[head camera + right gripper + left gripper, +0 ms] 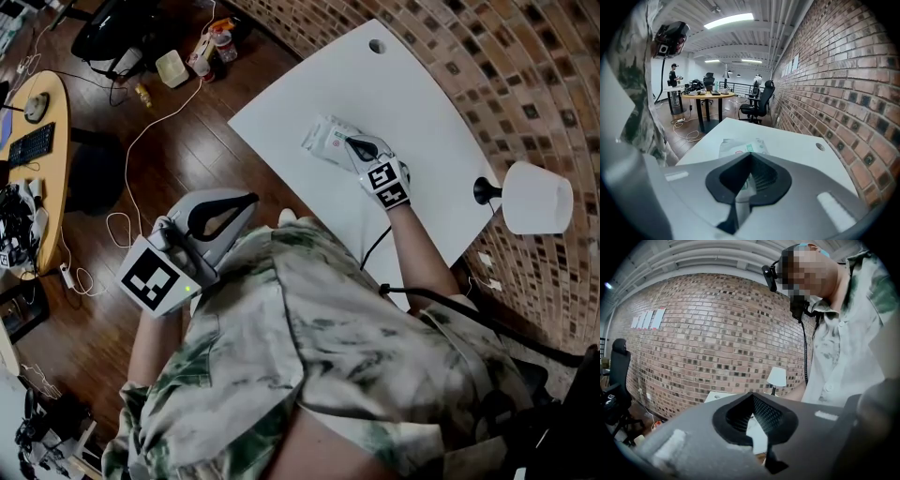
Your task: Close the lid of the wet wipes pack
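Observation:
The wet wipes pack (325,138), white with a small green and red label, lies flat on the white table (412,94). My right gripper (350,142) is shut, and its tips rest over the pack's near end. In the right gripper view the pack (739,146) shows just beyond the closed tips of that gripper (750,154). The lid is hidden under the jaws. My left gripper (253,198) hangs off the table's left edge above the wooden floor. It is shut and holds nothing. Seen from its own camera, the left gripper (752,395) points at the brick wall.
A white lamp (535,197) stands at the table's right end, against the brick wall (525,66). A cable hole (376,46) marks the far corner. Cables (141,141) and small items lie on the floor. A yellow desk (42,141) stands at left, an office chair (761,99) beyond the table.

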### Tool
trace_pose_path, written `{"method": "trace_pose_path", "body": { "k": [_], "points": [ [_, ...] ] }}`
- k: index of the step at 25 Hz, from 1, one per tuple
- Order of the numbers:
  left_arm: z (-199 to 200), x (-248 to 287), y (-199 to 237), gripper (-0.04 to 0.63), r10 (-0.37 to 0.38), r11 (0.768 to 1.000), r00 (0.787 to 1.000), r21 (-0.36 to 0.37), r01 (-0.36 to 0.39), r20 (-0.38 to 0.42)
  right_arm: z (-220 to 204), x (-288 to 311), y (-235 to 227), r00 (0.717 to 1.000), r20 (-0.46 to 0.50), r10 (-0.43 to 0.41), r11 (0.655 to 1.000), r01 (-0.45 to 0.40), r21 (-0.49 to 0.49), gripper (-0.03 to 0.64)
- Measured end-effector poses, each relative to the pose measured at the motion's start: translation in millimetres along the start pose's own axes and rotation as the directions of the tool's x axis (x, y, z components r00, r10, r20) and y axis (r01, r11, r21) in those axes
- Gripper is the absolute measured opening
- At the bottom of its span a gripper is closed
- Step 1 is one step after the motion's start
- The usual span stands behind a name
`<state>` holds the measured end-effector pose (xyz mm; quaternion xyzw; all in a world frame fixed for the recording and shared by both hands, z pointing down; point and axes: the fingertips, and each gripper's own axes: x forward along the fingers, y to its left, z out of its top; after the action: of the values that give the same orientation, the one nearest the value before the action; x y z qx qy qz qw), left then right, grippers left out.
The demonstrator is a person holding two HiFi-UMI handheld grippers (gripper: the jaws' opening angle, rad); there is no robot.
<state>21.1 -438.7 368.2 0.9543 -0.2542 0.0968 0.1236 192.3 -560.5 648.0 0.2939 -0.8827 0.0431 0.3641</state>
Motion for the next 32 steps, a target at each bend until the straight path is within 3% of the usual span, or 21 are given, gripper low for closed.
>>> {"method": "trace_pose_path", "body": {
  "k": [21,32],
  "points": [
    [2,-3,1,-0.002,-0.001,1.0,1.0,0.011,0.001,0.002,-8,10,-3,0.998,-0.059,0.005,1.0,-0.004,0.02,0.006],
    [0,-42,-9,-0.002,-0.053,0.998,0.998,0.034,0.052,0.032,25,-29,17,0.993,-0.016,-0.115,0.993,0.116,0.03,0.005]
  ]
}}
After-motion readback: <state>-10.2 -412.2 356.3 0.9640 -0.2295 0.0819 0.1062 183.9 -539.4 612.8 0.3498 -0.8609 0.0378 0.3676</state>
